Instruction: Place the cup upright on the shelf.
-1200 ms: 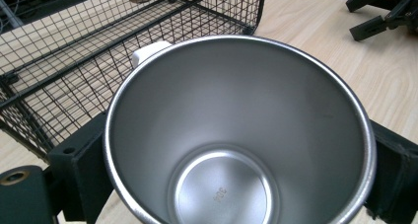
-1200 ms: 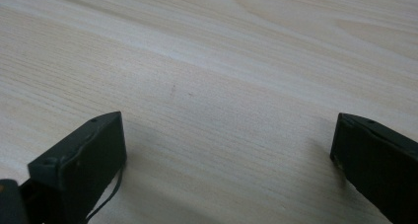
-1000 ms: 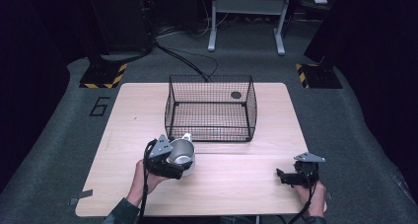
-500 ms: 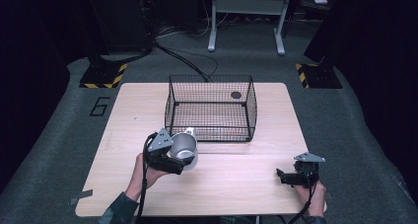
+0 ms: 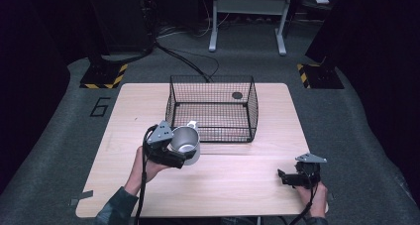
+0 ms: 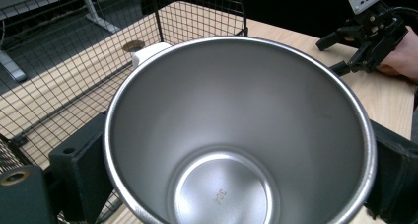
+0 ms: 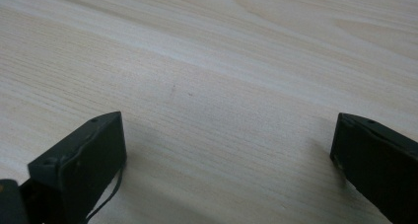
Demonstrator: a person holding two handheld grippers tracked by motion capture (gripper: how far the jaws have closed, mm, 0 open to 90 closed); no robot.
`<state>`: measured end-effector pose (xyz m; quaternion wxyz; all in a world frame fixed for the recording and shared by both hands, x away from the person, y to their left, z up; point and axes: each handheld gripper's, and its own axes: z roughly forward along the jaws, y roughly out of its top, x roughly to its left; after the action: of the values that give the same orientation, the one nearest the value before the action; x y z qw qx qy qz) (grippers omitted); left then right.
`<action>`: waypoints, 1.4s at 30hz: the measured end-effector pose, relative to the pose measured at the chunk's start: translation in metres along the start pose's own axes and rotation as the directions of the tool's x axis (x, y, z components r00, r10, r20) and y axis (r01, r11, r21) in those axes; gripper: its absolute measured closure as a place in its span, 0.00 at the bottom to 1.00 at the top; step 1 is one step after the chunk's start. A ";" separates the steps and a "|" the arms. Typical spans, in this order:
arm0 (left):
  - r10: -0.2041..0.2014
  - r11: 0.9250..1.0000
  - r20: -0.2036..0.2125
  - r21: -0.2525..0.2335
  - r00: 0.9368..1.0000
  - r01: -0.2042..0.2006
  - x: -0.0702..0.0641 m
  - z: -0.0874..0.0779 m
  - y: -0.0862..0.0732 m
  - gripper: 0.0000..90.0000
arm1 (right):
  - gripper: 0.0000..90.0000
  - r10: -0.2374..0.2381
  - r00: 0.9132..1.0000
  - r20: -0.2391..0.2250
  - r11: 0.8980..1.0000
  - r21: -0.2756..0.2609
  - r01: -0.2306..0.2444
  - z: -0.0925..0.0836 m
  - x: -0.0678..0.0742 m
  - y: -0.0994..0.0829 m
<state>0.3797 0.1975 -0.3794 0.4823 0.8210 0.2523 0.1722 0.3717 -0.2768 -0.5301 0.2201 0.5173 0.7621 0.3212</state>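
The left gripper (image 5: 184, 154) held a shiny metal cup (image 5: 185, 140). Its two black jaws pressed on the cup from both sides. In the left gripper view, the cup (image 6: 236, 135) was very close, and its mouth faced the camera. The inside was smooth and grey, and tiny numbers were stamped on the round bottom. A white handle (image 6: 148, 54) stuck out from the far edge of the cup.

The cup was just above the wooden table (image 5: 237, 185), near the front left corner of a black wire basket (image 5: 213, 108). The handle (image 5: 192, 124) pointed toward the basket. The cup was very close to the basket's wall, but I could not tell if they touched. The cup was outside the basket.

The basket stood in the middle of the table, toward the far side. A small dark round thing (image 5: 237, 95) lay inside it, near the back right corner.

The right gripper (image 5: 283, 177) was well apart from the cup, low over the table's near right corner. A hand (image 5: 313, 197) held it. In the right gripper view, its jaws were spread wide with nothing between them but bare wood (image 7: 222, 95).

From the left gripper view, the right gripper (image 6: 331, 53) showed far off, with its jaws apart.
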 end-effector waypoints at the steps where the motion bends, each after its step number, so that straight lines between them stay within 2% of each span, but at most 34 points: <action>1: 0.006 1.000 0.004 0.004 1.000 -0.006 0.001 -0.001 0.002 0.08 | 0.00 0.001 1.000 0.000 1.000 0.000 -0.001 0.000 0.000 0.000; 16: 0.010 1.000 0.019 -0.012 1.000 -0.009 0.010 0.001 0.024 0.08 | 0.00 0.004 1.000 0.000 1.000 0.002 -0.004 0.000 0.000 0.000; 24: 0.027 0.999 0.033 -0.019 0.999 -0.026 0.016 0.004 0.041 0.08 | 0.00 0.006 1.000 0.005 1.000 -0.006 -0.006 0.000 0.000 0.000; 31: 0.030 0.999 0.032 -0.022 0.999 -0.030 0.019 0.008 0.051 0.08 | 0.00 0.010 1.000 0.012 1.000 -0.003 -0.010 0.002 0.001 0.002; 32: 0.039 0.999 0.027 -0.025 0.999 -0.039 0.020 0.008 0.052 0.08 | 0.00 0.031 0.999 0.015 0.999 -0.010 -0.031 0.003 0.002 0.002; 35: 0.036 0.999 0.037 -0.020 0.999 -0.036 0.023 0.009 0.056 0.08 | 0.00 0.018 1.000 0.014 1.000 -0.009 -0.018 0.003 0.001 0.002; 36: 0.035 0.999 0.025 -0.027 0.999 -0.034 0.024 0.010 0.057 0.08 | 0.00 0.020 1.000 0.014 1.000 -0.010 -0.020 0.003 0.001 0.002; 42: 0.035 0.999 0.019 -0.030 0.999 -0.034 0.030 0.014 0.064 0.08 | 0.00 0.019 1.000 0.012 1.000 -0.009 -0.018 0.003 0.001 0.002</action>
<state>0.4276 0.1787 -0.3289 0.4939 0.8196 0.2306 0.1763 0.3748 -0.2749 -0.5303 0.2241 0.5252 0.7545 0.3236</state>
